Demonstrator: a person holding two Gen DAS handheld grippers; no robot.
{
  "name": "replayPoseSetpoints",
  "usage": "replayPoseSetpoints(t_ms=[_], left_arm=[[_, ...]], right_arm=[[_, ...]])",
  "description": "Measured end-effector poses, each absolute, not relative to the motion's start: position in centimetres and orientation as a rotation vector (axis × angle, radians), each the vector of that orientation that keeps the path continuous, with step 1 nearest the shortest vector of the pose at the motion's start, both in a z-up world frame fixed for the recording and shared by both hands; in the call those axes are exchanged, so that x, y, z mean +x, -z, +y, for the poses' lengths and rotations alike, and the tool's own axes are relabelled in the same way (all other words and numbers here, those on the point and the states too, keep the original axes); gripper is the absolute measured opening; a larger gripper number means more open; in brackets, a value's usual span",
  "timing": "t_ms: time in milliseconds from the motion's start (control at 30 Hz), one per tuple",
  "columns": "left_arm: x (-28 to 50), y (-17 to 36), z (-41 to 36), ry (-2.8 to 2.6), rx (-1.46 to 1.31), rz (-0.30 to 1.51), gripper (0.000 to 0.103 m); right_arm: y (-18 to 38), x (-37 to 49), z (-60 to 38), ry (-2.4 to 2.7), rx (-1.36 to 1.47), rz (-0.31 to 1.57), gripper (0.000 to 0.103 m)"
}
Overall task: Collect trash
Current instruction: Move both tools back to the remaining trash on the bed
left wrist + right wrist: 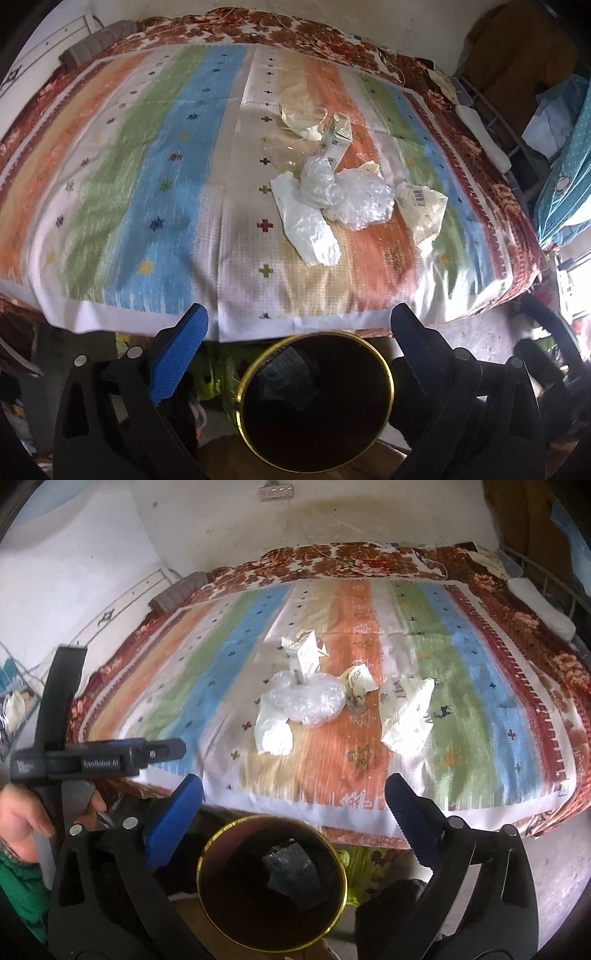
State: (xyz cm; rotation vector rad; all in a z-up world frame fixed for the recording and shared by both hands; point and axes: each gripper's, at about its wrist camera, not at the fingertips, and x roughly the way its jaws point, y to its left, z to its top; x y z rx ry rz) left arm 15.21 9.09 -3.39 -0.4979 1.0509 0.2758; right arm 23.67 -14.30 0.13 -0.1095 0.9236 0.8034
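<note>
A pile of trash lies mid-bed on the striped cover [147,184]: crumpled clear plastic [347,195] [310,701], a white paper bag [306,229] [273,734], a small carton [338,142] [308,657] and a barcoded wrapper [424,210] [410,716]. Below the bed's near edge stands a dark round bin with a yellow rim [239,391] [345,882], with a dark crumpled item [291,875] inside. My left gripper [295,336] hangs open and empty above the bin. My right gripper [291,808] is also open and empty over it.
In the right wrist view a hand [22,812] holds the left gripper [166,752] at the left. A grey folded cloth [96,44] lies at the bed's far left corner. A metal rack [495,122] stands beside the bed's right side. Bright green clutter [210,376] sits under the bed.
</note>
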Motion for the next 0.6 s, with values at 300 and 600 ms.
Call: replayPoseSetpoints(t_ms=[300,600], left_arm=[[17.9,3.8,12.8,-0.277,-0.579,1.036,0.097],[20.4,2.9,13.8,-0.250,-0.570,0.934,0.097]], right_arm=[[0.7,28.0,-13.6,-0.758,-0.012,0.980,0.094],[1.2,30.0,-11.8,-0.760,-0.004,0.960,0.094]])
